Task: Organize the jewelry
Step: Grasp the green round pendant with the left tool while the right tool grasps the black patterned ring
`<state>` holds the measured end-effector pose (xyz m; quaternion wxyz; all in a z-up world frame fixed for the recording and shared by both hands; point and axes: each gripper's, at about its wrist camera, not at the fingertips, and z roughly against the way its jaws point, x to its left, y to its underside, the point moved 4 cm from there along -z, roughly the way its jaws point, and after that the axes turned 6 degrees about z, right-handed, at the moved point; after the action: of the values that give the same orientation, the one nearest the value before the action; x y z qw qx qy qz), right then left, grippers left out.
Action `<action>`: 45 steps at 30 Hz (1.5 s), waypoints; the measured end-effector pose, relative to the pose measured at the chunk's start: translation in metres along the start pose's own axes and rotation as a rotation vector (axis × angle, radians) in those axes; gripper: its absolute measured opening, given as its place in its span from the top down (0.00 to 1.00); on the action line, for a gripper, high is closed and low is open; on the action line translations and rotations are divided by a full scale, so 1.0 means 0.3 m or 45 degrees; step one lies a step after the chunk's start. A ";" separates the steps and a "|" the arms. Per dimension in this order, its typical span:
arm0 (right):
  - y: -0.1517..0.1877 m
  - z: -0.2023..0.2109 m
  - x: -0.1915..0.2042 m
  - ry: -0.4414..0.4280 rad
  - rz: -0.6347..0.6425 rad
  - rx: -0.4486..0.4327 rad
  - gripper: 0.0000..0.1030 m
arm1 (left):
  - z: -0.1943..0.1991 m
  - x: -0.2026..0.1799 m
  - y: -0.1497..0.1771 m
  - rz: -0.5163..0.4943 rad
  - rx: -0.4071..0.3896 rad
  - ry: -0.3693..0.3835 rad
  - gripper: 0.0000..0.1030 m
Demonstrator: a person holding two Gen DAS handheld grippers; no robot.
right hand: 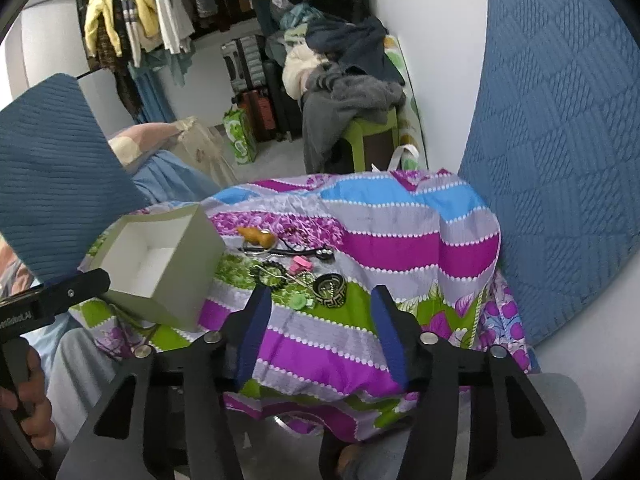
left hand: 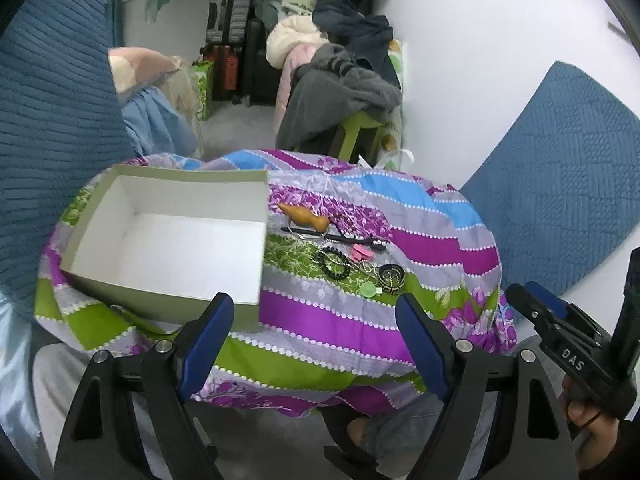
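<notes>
Left wrist view. Left tool (left hand: 316,312) released, jaws spread wide, nothing between them, hovering off the near edge of the cloth-covered tabletop (left hand: 320,320). Open box (left hand: 172,240) at ten o'clock, white inside, nothing in it. Jewelry heaped at one o'clock: black bead bracelet (left hand: 334,264), patterned bangle (left hand: 392,276), pink clip (left hand: 360,254), green piece (left hand: 370,290), black hair stick (left hand: 320,234), orange gourd-shaped piece (left hand: 306,216). Right tool (left hand: 536,300) seen at three o'clock, low beside the cloth.

Likely trouble: beads, thin chain and clips lying tangled and touching, so a pinch on one could well drag a neighbour along. Loose, wrinkled cloth liable to bunch under a finger and slide the whole heap. Near corner of the box close to the left finger (left hand: 208,336); a careless swing might knock it.

Right wrist view. Right tool (right hand: 320,320) also released, empty, aimed at twelve o'clock toward the bangle (right hand: 330,290) and green piece (right hand: 300,301), both just beyond the fingertips. Box (right hand: 160,264) at ten o'clock, tilted by the lens. Left tool's body (right hand: 52,300) at nine o'clock, possibly crossing the path to the box. Blue quilted cushions, clothes rack, suitcases and a piled stool behind, all well apart.
</notes>
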<state>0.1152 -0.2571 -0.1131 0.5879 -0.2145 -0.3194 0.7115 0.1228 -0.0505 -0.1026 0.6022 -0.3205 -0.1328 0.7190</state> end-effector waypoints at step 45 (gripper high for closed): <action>0.056 -0.716 -0.123 -0.178 0.065 0.470 0.94 | -0.843 -0.215 0.110 -0.160 0.414 0.190 0.66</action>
<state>0.2577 -0.2512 -0.2787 0.5754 -0.0610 -0.2180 0.7859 0.2585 -0.1692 -0.2941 0.6979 -0.2624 0.0106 0.6663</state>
